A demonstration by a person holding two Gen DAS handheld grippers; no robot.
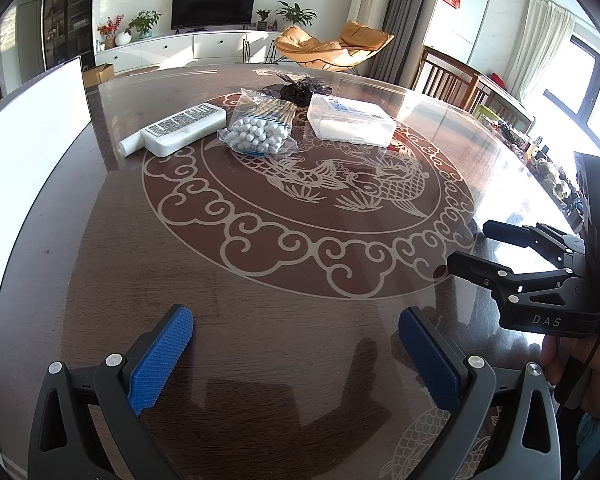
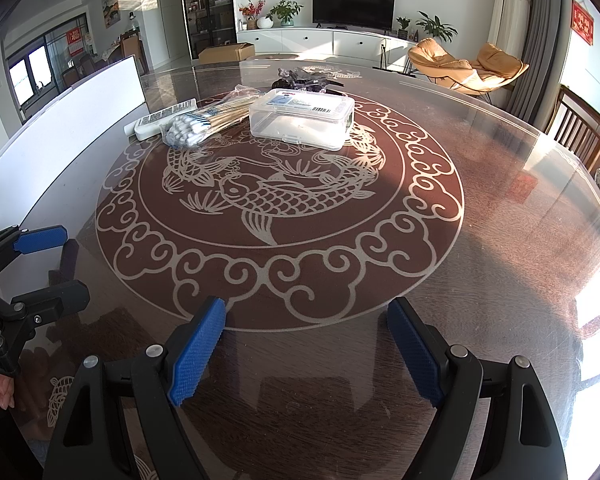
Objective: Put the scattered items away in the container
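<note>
A clear plastic box with a closed lid [image 1: 350, 119] [image 2: 302, 117] lies at the far side of the round table. Left of it lies a bag of cotton swabs [image 1: 258, 126] [image 2: 206, 122], then a white tube [image 1: 176, 130] [image 2: 164, 117]. A black crinkled bag [image 1: 300, 89] [image 2: 306, 78] lies behind them. My left gripper [image 1: 296, 340] is open and empty above the near table, far from the items; it also shows in the right wrist view [image 2: 56, 264]. My right gripper [image 2: 306, 332] is open and empty too, seen at the right in the left wrist view [image 1: 470, 246].
The glass-topped table [image 2: 300, 220] has a fish pattern. A white board [image 1: 32, 152] [image 2: 80, 112] stands along its left edge. Wooden chairs [image 1: 452, 76] [image 2: 584, 128] stand at the right. Clutter [image 1: 548, 168] lies along the far right rim.
</note>
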